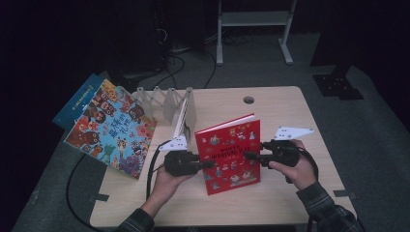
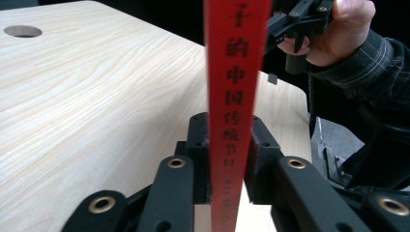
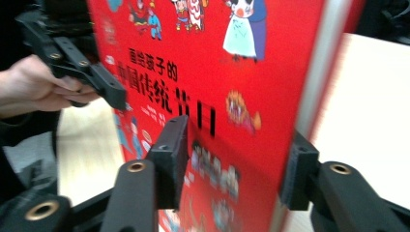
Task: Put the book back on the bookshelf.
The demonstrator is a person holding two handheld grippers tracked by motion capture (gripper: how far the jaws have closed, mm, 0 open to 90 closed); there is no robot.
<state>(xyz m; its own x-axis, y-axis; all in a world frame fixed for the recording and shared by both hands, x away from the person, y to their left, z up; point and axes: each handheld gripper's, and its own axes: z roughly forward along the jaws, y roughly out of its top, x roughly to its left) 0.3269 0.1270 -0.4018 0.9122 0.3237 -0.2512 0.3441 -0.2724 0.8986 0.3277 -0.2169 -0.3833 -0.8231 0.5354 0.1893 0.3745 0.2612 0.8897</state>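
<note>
Left gripper (image 1: pixel 209 164) clamped the spine of one red book (image 1: pixel 230 153) — held upright mid-table (image 1: pixel 280 104). Right gripper (image 1: pixel 248 155) sat at its opposite edge, jaws either side of the cover, contact unclear. Farther back — one white folding rack (image 1: pixel 167 101), two picture books (image 1: pixel 112 126) overhanging the left edge.

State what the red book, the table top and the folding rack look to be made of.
Red book: printed card cover, slightly glossy, with white paper page edges showing at the top. Table top: pale wood-grain finish, probably laminate, smooth and matte. Rack: translucent whitish zigzag panels, likely plastic, though the dim light leaves that open.
</note>
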